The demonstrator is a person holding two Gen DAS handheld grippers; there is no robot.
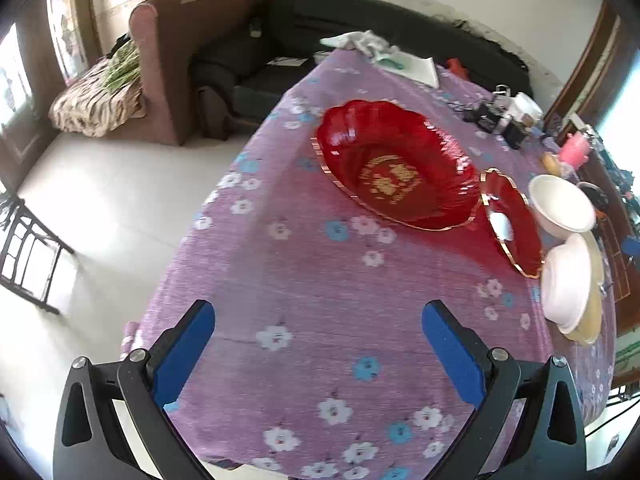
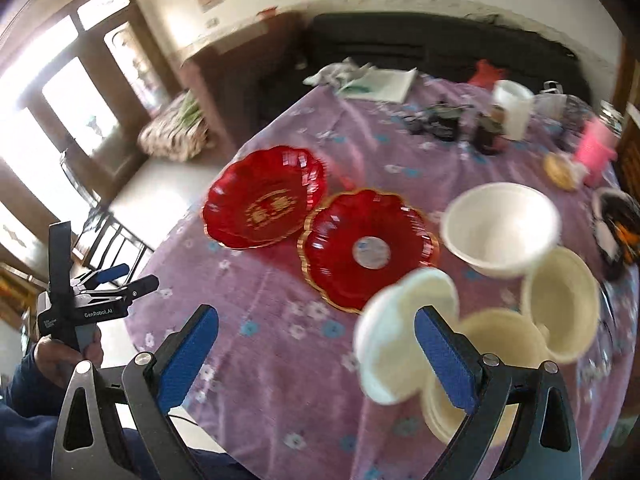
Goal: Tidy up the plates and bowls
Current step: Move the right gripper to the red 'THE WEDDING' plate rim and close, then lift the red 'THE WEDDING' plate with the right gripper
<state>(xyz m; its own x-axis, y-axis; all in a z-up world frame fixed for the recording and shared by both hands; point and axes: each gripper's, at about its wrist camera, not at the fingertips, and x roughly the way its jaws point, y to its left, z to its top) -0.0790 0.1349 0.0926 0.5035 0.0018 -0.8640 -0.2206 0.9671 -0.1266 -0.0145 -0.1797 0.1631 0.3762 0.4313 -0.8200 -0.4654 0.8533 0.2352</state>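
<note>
Both tongs spread wide, gripping nothing! Left gripper [image 1: 318, 354] hangs over bare purple flowered tablecloth [image 1: 304, 280]. Right gripper [image 2: 316, 354] hovers with its right finger in front of a white foam bowl [image 2: 390, 344], cream bowls [image 2: 508, 344] just beyond it. Ahead of the right gripper sits a red scalloped gold-rimmed plate [image 2: 368, 250], touching a red scalloped dish with gold lettering [image 2: 266, 198] to its far left. Further right, another white bowl [image 2: 500, 228]. Clutter lies far back, blurred.
</note>
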